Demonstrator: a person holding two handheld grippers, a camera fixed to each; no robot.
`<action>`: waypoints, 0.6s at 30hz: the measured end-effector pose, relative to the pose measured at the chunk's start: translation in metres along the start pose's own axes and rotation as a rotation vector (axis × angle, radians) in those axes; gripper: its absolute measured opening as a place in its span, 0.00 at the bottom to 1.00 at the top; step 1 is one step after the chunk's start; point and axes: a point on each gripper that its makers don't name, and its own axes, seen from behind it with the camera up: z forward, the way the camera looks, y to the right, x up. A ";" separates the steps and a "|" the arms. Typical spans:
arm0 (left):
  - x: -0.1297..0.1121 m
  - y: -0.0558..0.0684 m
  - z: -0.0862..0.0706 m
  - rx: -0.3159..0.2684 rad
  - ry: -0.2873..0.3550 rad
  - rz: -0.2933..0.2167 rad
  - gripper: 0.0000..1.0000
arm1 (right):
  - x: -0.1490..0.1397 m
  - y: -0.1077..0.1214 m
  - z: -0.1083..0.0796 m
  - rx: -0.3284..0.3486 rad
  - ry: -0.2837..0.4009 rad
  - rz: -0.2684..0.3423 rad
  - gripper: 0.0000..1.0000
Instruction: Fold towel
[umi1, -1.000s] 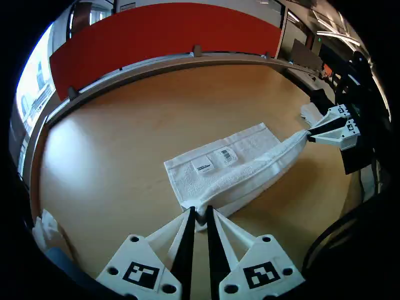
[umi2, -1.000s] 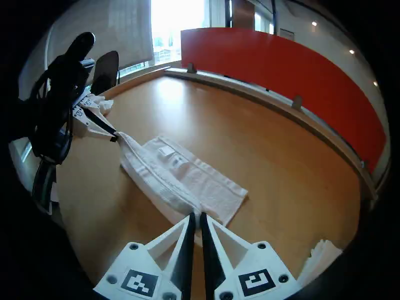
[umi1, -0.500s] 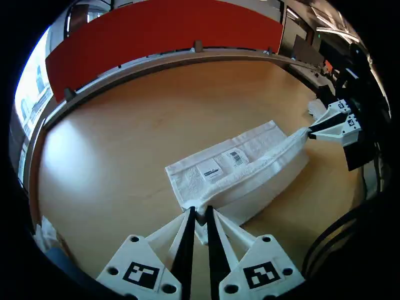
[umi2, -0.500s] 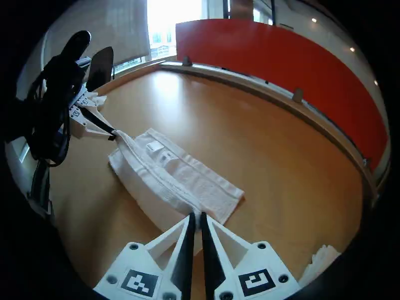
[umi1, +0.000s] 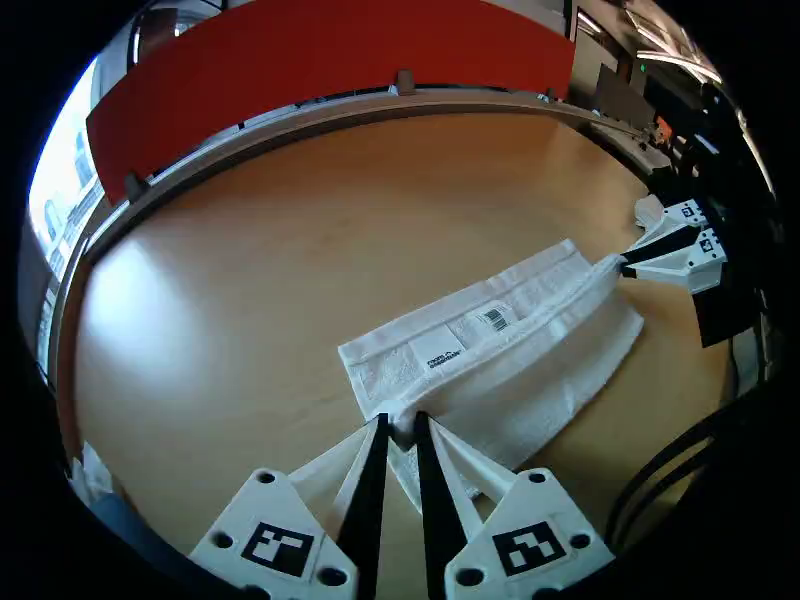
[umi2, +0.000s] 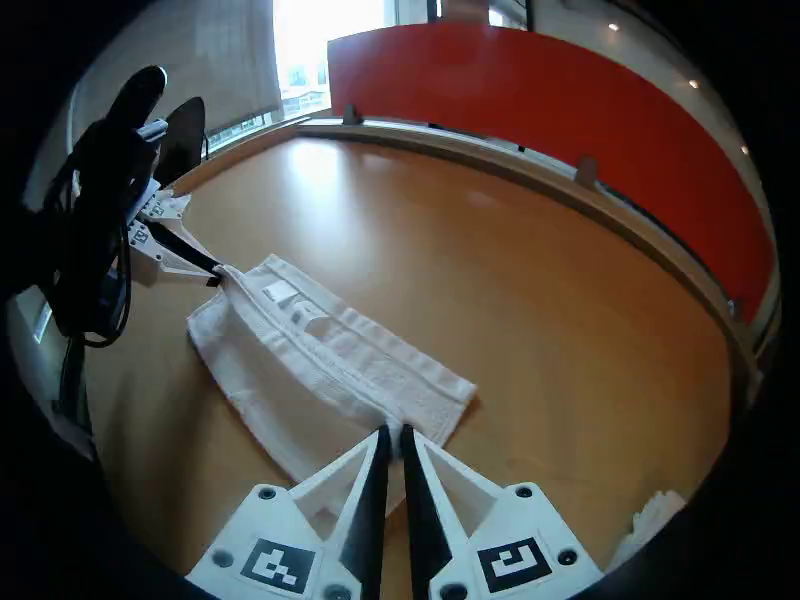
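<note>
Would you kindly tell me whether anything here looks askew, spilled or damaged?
Nothing stands out. The white towel lies part-folded on the wooden table, its raised edge pinched at either end by the left gripper and right gripper.

Daylight pours in from the window (umi2: 330, 40), throwing pale glare across the table (umi2: 325, 165), and the fisheye bends everything near the edges.

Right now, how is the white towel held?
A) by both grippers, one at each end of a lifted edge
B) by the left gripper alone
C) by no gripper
A: the left gripper and the right gripper each pinch one end of the raised edge of the towel.
</note>
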 end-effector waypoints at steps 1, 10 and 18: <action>0.000 -0.001 0.002 0.004 0.000 0.001 0.22 | 0.000 0.001 0.002 -0.004 0.000 0.003 0.11; 0.002 -0.005 0.014 0.002 -0.009 0.001 0.28 | -0.003 0.010 0.012 -0.040 -0.017 0.017 0.17; 0.006 -0.013 0.019 0.020 -0.003 0.020 0.37 | 0.002 0.017 0.017 -0.064 -0.013 0.025 0.23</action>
